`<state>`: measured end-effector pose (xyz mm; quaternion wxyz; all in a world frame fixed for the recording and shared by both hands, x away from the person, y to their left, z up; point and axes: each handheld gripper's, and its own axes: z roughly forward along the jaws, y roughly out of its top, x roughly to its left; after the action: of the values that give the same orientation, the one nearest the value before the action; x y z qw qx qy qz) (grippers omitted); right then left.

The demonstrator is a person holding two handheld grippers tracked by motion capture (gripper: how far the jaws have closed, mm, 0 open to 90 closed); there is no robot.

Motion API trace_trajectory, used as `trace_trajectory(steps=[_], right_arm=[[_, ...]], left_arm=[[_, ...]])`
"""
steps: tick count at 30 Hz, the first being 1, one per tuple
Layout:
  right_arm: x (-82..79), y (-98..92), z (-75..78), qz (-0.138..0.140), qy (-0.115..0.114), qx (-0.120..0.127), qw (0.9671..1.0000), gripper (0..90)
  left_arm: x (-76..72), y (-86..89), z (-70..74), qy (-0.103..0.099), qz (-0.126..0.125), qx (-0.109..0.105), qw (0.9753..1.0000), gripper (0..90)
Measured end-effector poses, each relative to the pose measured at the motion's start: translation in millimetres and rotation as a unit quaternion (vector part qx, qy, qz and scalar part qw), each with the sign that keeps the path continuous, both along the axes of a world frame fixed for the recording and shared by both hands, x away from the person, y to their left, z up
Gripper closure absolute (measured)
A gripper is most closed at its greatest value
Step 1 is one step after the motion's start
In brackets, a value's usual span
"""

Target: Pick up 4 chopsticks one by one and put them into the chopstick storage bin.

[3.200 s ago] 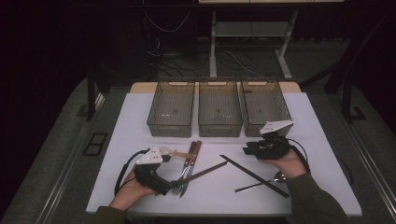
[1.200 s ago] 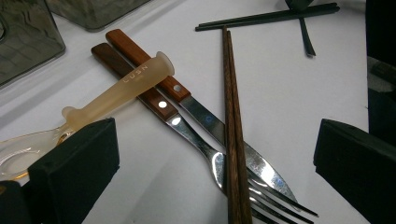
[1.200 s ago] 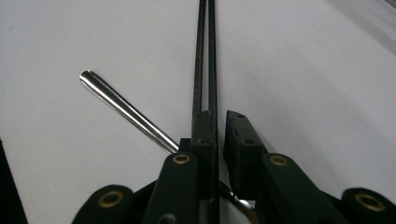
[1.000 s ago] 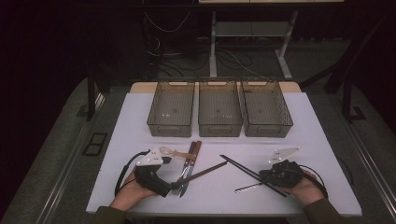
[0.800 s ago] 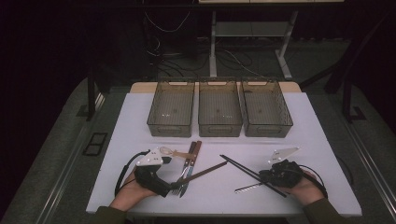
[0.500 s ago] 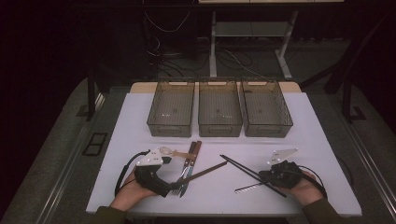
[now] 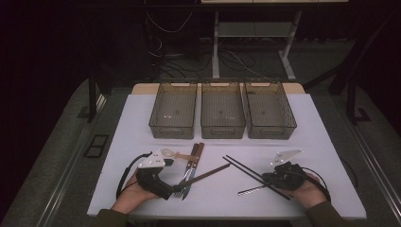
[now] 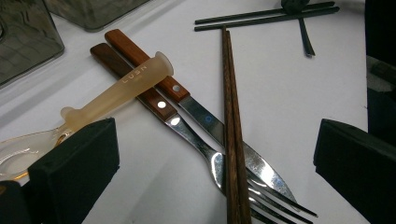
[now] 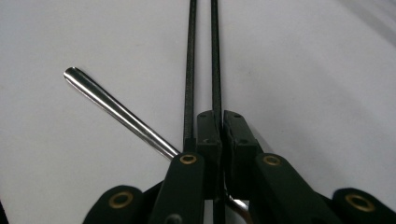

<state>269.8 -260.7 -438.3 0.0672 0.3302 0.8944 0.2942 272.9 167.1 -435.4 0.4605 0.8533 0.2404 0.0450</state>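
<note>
While the right gripper lies low on the white table, its jaws are clenched on one of the two black chopsticks; the other stick of the pair is seen just beside the left jaw, outside the grip, as far as can be judged. In the high view the black chopsticks lie slanted at the right front of the table, and a thin metal utensil handle passes under them. The step in hand is judged to be the picking up of this chopstick, probably for sorting into one of the three grey bins at the back. The left gripper is held with its jaws released and wide apart over the heap of cutlery, where brown chopsticks lie across a wood-handled fork and knife, with a pale plastic spoon beside them. For the next move, a level lift is needed, so that the thin stick is not turned between the pads and the second stick is not dragged along.
</note>
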Motion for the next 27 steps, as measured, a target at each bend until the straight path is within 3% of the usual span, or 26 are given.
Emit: trace_trajectory(steps=[27], right_arm=[[1.1, -7.1, 8.0, -0.007, -0.005, 0.026, 0.9996, 85.8]], left_arm=[[-0.5, -1.4, -0.9, -0.001, -0.005, -0.004, 1.0000, 0.0]])
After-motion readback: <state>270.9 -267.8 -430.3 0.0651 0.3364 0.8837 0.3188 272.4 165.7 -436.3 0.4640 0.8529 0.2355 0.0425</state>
